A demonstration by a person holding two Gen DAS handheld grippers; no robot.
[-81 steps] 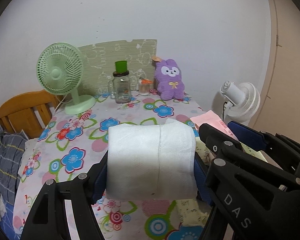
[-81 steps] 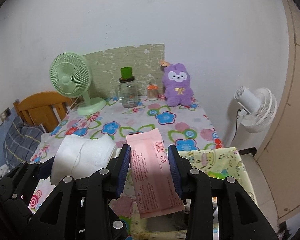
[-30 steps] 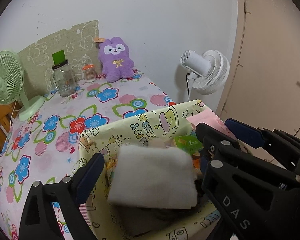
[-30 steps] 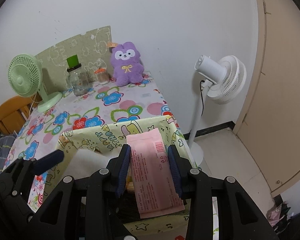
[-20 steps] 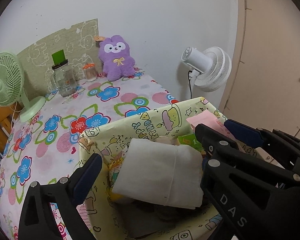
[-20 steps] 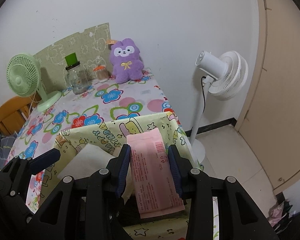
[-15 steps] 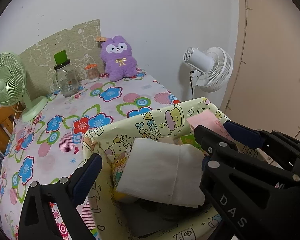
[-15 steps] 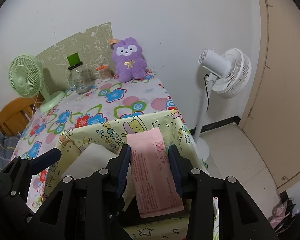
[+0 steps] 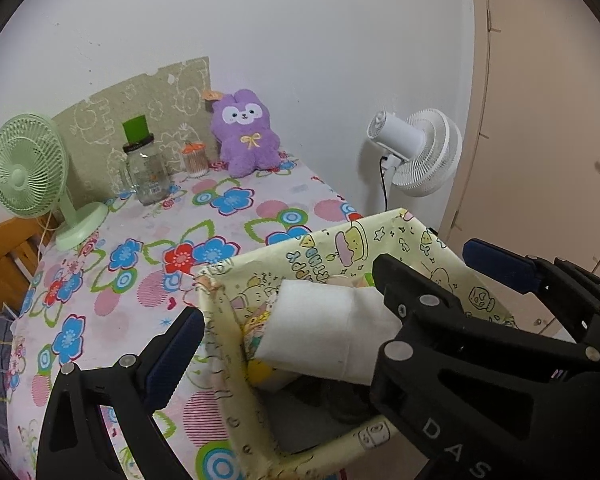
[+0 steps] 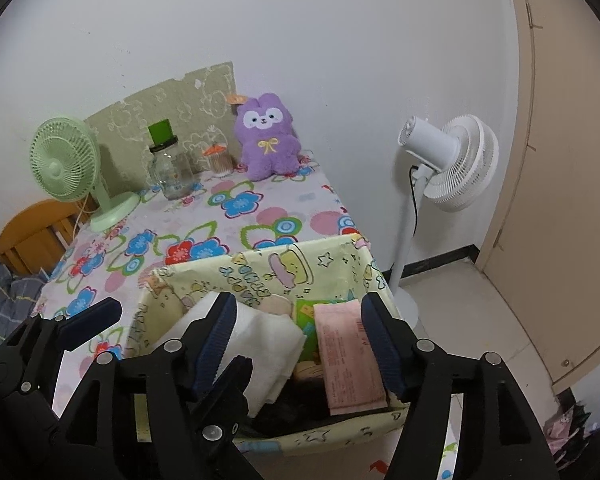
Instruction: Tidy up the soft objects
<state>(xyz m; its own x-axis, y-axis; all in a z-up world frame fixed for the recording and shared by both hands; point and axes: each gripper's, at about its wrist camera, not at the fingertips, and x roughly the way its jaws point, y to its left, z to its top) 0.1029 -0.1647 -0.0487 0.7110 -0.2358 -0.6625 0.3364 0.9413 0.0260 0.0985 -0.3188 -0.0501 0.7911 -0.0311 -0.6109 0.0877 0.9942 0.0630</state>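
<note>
The yellow cartoon-print storage bin [image 10: 260,270] sits at the near edge of the table [image 10: 236,220] with its flowered cloth. Inside the bin lie the folded white towel [image 10: 268,340] on its left side and the pink packet [image 10: 350,356] on its right. The right hand-held gripper [image 10: 300,336] hangs above the bin, its jaws opening, the packet between them but released. The left hand-held gripper [image 9: 288,316] stands wide apart around the bin's left wall, the towel let go. Beyond the bin, a purple plush [image 10: 266,140] leans on the wall.
</note>
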